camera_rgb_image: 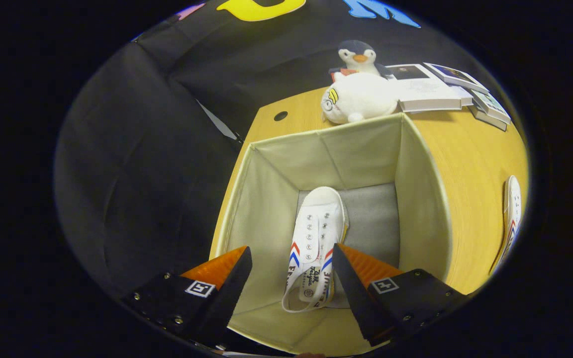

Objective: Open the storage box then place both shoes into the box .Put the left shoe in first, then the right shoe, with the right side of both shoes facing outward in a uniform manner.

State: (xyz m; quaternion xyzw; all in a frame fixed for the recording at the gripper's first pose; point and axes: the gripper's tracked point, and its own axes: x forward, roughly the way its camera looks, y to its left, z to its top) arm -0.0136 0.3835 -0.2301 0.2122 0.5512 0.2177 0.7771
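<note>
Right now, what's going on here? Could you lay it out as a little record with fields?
box: open storage box on the wooden table
inside box: one white shoe on the floor of the box, toe pointing away from the gripper
outside box: second shoe on the table, to the box's right
gripper: gripper open above the box, fingers either side of the boxed shoe, not touching it
behind box: plush toys, books

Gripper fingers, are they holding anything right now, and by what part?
Nothing is held. The gripper is open, its fingers apart above the shoe lying in the box.
</note>
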